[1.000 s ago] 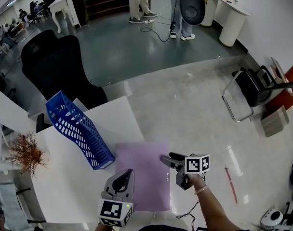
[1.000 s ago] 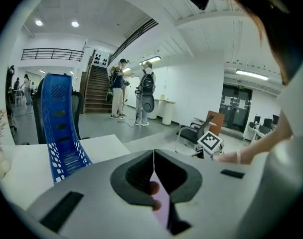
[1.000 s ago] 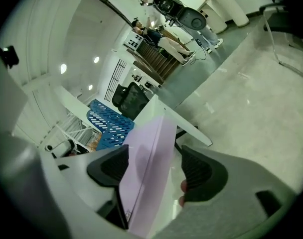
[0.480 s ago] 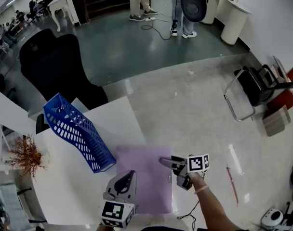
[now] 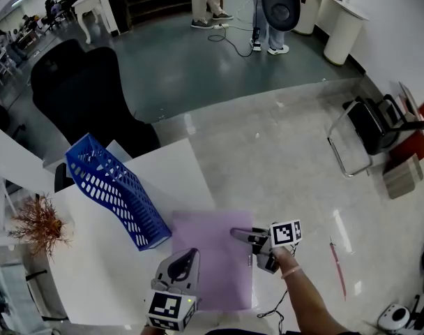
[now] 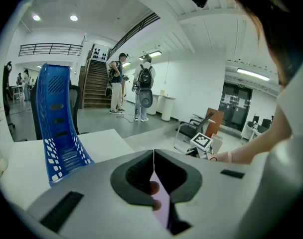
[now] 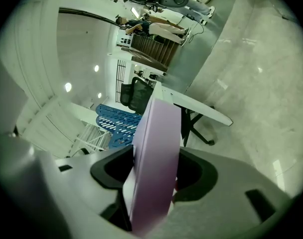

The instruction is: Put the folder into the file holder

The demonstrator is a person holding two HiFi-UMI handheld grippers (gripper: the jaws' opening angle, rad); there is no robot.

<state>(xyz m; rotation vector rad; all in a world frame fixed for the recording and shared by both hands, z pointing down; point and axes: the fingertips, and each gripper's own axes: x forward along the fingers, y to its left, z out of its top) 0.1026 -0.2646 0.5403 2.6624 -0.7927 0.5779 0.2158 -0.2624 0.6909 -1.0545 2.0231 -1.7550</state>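
A flat purple folder (image 5: 212, 250) lies on the white table (image 5: 93, 271), its right side reaching the table's edge. Left of it lies the blue mesh file holder (image 5: 111, 187), also seen in the left gripper view (image 6: 54, 123). My right gripper (image 5: 238, 234) is at the folder's right edge. Its jaws have just been closing, and the folder (image 7: 159, 143) stands between them with a dark gap on one side. My left gripper (image 5: 190, 255) is over the folder's near left part, jaws shut tip to tip (image 6: 154, 156). Purple shows beneath them; contact is unclear.
A black office chair (image 5: 79, 89) stands beyond the table's far edge. A dried plant (image 5: 38, 225) sits at the table's left. On the floor to the right are a metal-framed chair (image 5: 365, 128) and a red pen-like item (image 5: 335, 267). People stand far back (image 5: 205, 2).
The right gripper has rolled a little and narrowed its jaws around the folder's right edge. The left gripper and the file holder have stayed put.
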